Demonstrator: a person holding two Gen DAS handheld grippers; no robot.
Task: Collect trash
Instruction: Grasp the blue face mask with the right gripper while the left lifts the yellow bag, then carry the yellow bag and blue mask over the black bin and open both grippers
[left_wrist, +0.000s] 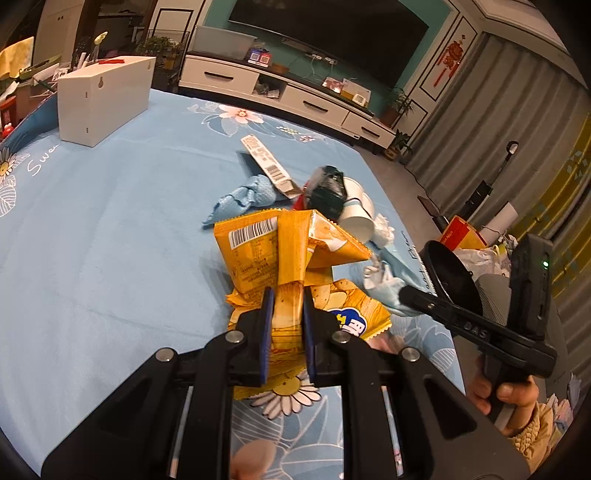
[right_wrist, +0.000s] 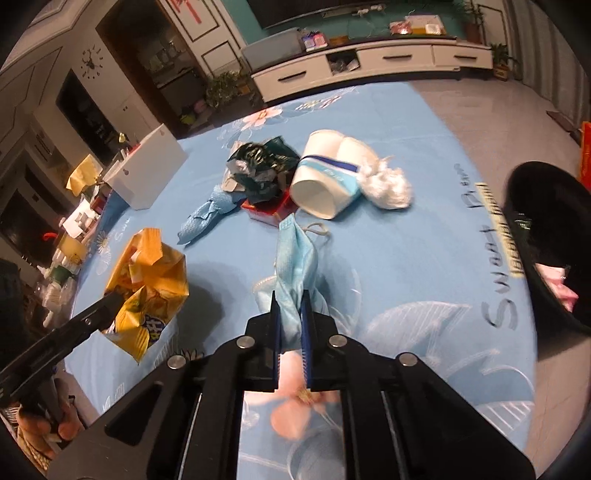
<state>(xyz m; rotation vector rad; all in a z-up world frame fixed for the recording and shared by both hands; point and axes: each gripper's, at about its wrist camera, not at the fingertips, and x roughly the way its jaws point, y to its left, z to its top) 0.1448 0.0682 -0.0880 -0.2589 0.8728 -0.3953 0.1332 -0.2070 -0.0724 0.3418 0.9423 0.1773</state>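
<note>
My left gripper is shut on a crumpled yellow snack bag, held just above the blue tablecloth; the bag also shows in the right wrist view. My right gripper is shut on a light blue face mask, also seen in the left wrist view. Further back lie a white paper cup, a dark green crumpled wrapper, a blue cloth, a white tissue wad and a red box.
A black bin stands at the table's right edge with pink trash inside. A white box stands at the far left of the table. A barcoded paper strip lies behind the pile. A TV cabinet is beyond the table.
</note>
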